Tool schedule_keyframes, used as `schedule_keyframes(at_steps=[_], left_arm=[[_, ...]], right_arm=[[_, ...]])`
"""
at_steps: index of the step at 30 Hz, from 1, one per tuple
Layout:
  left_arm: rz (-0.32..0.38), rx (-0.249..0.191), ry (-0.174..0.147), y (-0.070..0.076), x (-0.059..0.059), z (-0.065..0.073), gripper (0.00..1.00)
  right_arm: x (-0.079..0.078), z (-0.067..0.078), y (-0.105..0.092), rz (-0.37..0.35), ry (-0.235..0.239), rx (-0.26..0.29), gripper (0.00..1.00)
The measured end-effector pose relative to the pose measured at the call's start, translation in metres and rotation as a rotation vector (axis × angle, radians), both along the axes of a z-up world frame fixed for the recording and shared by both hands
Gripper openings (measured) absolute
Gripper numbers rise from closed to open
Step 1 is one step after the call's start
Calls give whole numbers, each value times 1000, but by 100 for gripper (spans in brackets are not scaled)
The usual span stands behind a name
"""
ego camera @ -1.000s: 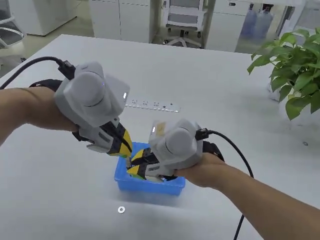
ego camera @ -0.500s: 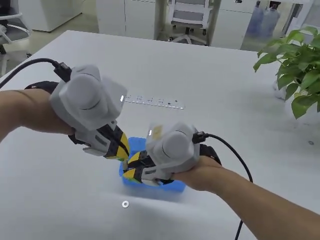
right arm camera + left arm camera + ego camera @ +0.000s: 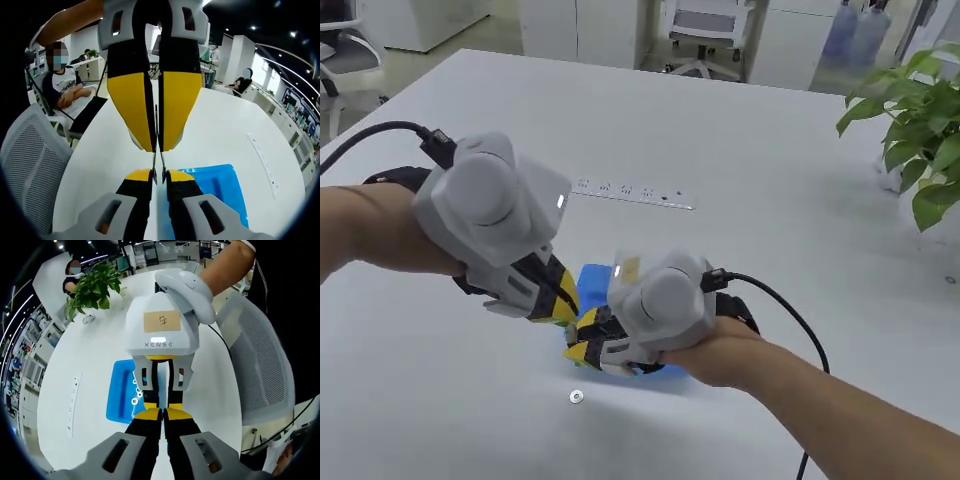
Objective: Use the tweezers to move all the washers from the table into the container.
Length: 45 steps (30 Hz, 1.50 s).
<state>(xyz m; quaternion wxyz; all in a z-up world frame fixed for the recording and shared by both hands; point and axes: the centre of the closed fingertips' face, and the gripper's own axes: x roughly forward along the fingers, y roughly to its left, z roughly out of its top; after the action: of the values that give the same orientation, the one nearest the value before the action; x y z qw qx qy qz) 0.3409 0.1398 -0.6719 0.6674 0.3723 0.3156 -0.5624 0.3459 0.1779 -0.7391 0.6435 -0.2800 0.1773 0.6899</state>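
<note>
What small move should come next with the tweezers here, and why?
Probably lower both grippers toward the washer lying on the table in front of the blue container. The left gripper and right gripper meet tip to tip over the container with the tweezers between their jaws, and other washers already lie inside.

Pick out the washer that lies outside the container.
The lone washer on the bare table, just on the near side of the blue container. The other washers lie inside the container.
</note>
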Motion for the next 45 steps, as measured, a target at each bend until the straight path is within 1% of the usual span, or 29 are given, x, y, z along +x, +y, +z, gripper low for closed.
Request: schedule_keyframes(at_steps=[3, 5, 13, 24, 41, 45], left_arm=[[2, -3, 4, -1, -1, -2, 6], [0, 5, 7, 0, -3, -6, 6], [-2, 11, 28, -1, -11, -16, 6], [-5, 24, 44, 0, -16, -29, 6], [-7, 32, 80, 2, -21, -45, 6], [-8, 33, 84, 2, -21, -48, 6]], right_arm=[[-3, -3, 0, 1, 4, -3, 12], [-5, -6, -1, 3, 1, -8, 12], [-12, -16, -4, 8, 14, -17, 11], [-19, -29, -5, 13, 25, -24, 11], [-25, -45, -4, 28, 51, -38, 12], [-25, -48, -4, 28, 56, -41, 12]])
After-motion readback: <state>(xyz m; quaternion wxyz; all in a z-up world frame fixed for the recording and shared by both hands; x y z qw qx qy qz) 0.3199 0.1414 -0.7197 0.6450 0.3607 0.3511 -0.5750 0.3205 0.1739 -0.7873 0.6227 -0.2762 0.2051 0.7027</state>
